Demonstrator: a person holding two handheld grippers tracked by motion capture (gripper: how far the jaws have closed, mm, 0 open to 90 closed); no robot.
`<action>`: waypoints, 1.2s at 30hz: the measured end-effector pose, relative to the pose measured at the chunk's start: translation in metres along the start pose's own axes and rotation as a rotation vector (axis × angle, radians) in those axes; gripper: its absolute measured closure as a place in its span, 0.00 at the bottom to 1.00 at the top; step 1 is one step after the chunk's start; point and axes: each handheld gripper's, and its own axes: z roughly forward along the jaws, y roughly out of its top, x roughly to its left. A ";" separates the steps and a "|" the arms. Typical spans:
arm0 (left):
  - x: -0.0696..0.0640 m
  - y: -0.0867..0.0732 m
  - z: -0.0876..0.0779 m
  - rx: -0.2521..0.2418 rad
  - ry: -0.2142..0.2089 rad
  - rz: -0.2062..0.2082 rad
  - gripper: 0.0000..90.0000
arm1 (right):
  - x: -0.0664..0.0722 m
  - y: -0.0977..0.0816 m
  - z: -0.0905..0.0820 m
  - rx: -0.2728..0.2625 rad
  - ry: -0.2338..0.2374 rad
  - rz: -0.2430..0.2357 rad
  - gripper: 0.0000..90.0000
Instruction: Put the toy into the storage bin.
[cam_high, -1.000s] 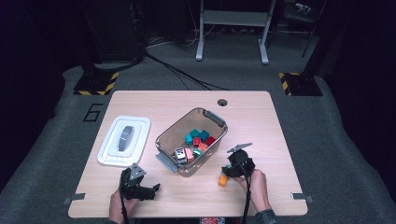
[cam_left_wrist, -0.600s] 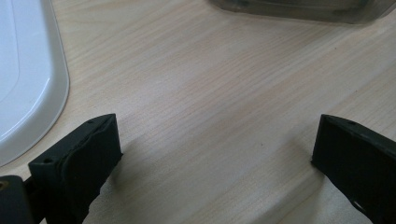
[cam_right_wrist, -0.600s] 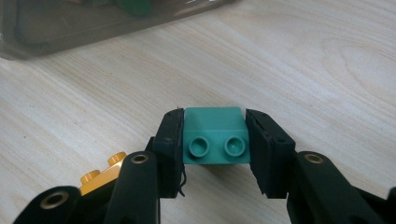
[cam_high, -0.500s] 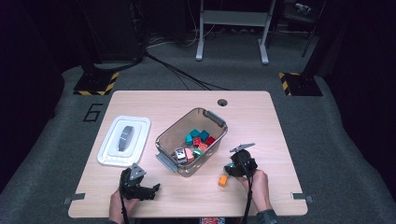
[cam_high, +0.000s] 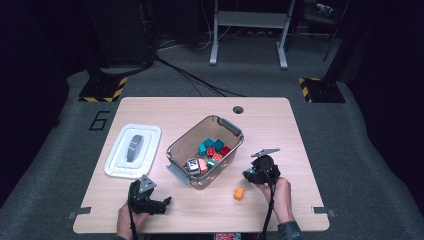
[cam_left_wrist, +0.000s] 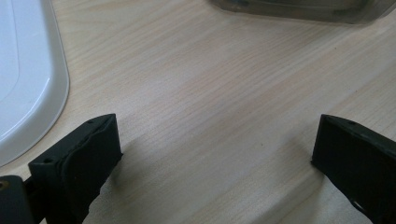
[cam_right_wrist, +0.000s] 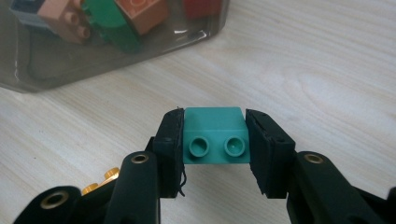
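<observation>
The right claw (cam_right_wrist: 214, 154) is clenched on a teal toy brick (cam_right_wrist: 215, 135). In the right gripper view the brick sits squarely between the two black jaws, one pad pressed against each of its side faces, and its two round studs face the camera. The jaws have just been closing, with this brick between them. The brick hangs just above the pale wooden bench (cam_right_wrist: 327, 70). Beneath the claw, at the lower left of that view, the studs of an orange brick (cam_right_wrist: 100, 182) peek out.

In the high view the right claw (cam_high: 251, 175) is held by a hand at the bench's near right, just right of a clear plastic bin (cam_high: 227, 127). The bin holds a jumble of coloured bricks (cam_high: 210, 152): teal, red, green, pink. The orange brick (cam_high: 239, 193) lies on the bench just beside the claw, on the near side.

A second ago the right claw was lower and closer to the orange brick; it is now slightly farther up the bench, and the orange brick lies clear of it.

The left claw (cam_high: 162, 204) rests at the bench's near left, released, its jaws wide apart over bare wood. It has not moved. A white bin lid (cam_high: 150, 132) lies beyond it, left of the bin.
</observation>
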 end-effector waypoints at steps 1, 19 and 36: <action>0.000 0.000 0.000 0.001 0.000 0.003 0.01 | -0.001 0.001 -0.001 0.003 -0.005 -0.009 0.65; 0.000 0.000 0.000 0.001 0.002 0.006 0.01 | -0.005 0.022 -0.021 -0.052 -0.025 -0.011 0.65; 0.000 0.000 0.000 0.000 0.001 0.002 0.01 | -0.005 0.044 -0.042 -0.097 -0.048 -0.044 0.65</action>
